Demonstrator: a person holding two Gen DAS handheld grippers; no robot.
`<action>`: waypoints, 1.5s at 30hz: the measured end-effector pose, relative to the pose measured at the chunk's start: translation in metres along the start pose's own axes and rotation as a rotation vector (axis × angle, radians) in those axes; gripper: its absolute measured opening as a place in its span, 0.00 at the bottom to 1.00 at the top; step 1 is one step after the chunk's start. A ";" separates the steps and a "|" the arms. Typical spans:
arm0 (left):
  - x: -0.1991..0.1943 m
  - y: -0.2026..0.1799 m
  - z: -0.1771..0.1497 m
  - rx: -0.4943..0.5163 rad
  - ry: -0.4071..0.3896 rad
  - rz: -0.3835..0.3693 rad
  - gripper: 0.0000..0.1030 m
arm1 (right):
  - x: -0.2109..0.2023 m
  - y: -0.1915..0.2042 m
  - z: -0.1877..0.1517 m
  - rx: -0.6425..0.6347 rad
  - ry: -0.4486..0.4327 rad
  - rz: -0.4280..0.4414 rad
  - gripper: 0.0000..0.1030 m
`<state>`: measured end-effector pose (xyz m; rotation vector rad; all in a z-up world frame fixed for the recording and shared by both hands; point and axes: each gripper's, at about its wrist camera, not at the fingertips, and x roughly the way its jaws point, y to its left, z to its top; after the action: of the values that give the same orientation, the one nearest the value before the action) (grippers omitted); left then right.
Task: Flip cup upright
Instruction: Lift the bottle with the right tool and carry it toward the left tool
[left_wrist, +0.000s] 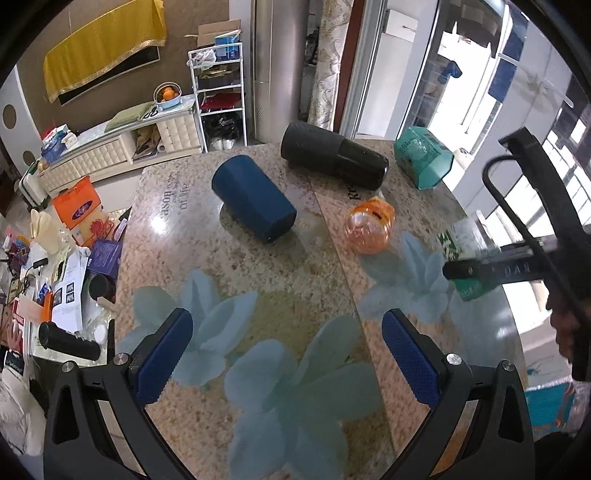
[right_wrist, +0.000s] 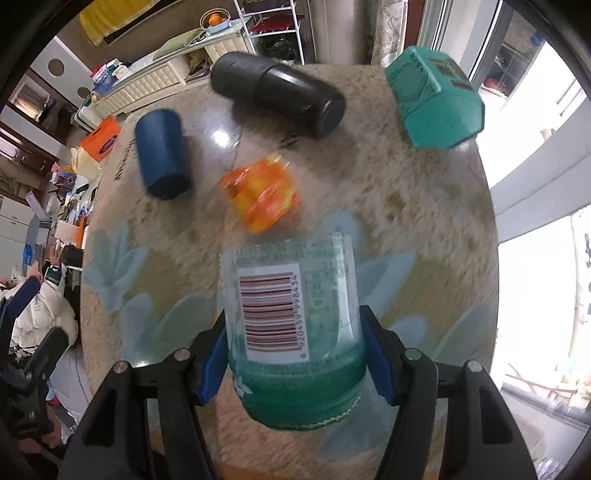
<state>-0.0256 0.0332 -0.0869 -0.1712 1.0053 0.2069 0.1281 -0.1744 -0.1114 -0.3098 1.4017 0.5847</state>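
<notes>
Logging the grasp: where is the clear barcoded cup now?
The clear barcoded cup sits between the right gripper's jaws, low in the right wrist view, just near of the orange cup.

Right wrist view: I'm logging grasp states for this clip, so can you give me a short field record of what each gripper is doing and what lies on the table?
right gripper: shut on the clear cup with barcode label
cup state: held off the table, tilted
left gripper: open, holding nothing
lying on their sides: blue cup, black flask, orange cup, teal cup
</notes>
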 end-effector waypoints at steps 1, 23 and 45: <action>-0.003 0.002 -0.004 0.003 0.002 -0.004 1.00 | 0.004 0.009 -0.006 0.003 0.002 0.000 0.61; -0.021 0.024 -0.066 0.027 0.049 -0.021 1.00 | 0.058 0.083 -0.080 0.086 0.088 0.013 0.61; -0.014 0.034 -0.072 0.015 0.068 -0.047 1.00 | 0.106 0.107 -0.068 0.064 0.143 -0.060 0.80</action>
<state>-0.1005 0.0477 -0.1148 -0.1896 1.0689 0.1516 0.0185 -0.1018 -0.2122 -0.3466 1.5399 0.4752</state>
